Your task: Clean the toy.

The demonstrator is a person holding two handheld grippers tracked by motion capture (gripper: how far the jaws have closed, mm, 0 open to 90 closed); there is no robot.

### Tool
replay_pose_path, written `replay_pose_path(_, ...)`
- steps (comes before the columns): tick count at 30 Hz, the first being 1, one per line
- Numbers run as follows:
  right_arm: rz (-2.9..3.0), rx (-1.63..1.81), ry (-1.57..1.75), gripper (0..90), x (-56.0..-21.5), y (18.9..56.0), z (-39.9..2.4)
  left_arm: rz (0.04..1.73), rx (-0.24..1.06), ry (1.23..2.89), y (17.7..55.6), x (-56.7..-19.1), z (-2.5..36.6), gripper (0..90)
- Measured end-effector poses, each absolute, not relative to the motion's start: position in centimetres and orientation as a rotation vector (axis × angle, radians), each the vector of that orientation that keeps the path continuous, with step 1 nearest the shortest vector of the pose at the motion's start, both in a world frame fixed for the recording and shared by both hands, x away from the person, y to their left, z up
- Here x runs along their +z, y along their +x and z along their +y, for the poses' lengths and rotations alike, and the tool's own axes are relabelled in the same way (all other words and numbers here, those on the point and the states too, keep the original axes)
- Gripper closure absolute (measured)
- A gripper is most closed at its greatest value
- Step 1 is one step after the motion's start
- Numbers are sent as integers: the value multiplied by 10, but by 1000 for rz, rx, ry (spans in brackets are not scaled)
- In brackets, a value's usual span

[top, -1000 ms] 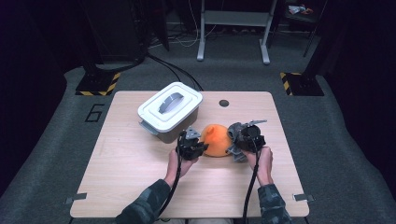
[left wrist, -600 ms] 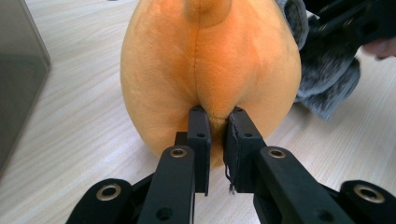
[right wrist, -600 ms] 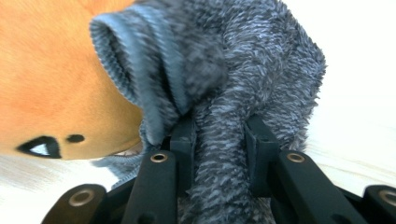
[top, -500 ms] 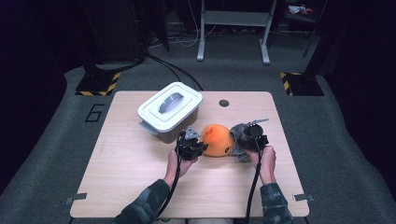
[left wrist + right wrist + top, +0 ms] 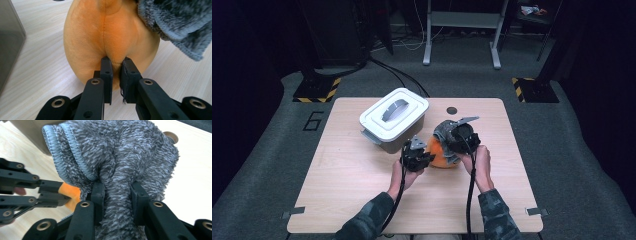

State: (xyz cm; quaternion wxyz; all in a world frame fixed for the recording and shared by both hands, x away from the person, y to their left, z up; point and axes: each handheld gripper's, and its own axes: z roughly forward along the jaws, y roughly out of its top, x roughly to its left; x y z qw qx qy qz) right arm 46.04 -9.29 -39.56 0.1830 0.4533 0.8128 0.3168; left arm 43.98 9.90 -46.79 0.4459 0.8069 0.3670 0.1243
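An orange plush ball [image 5: 441, 154] [image 5: 110, 37] lies on the wooden table [image 5: 362, 190] just right of its middle. My left gripper [image 5: 421, 159] [image 5: 116, 62] pinches a fold of the plush's seam, jaws shut on it. A grey fuzzy cloth [image 5: 447, 131] [image 5: 117, 152] is draped over the plush's right side and lifted above it. My right gripper [image 5: 457, 142] [image 5: 117, 187] is shut on a bunched ridge of that cloth. In the right gripper view the left gripper's fingers [image 5: 50, 192] hold the orange plush [image 5: 71, 195] at the lower left.
A white lidded box [image 5: 394, 119] with a grey handle stands just behind and left of the grippers; its grey wall [image 5: 10, 42] is close on the left in the left gripper view. A round hole [image 5: 452, 110] lies in the tabletop behind the cloth.
My right gripper has risen and moved towards the far side, pulling the grey cloth up off the orange plush. The left gripper and the plush have stayed put.
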Motion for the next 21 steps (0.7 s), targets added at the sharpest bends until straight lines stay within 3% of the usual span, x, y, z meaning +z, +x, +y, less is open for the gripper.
replay_pose_path(9,2257,864,1365,692,-408,463,-116,901,313,2002,440,-468,99,810)
replay_pose_path(21,2224,795,1560,693,-451,468,-152,897,317,2007,440,-468,98,809)
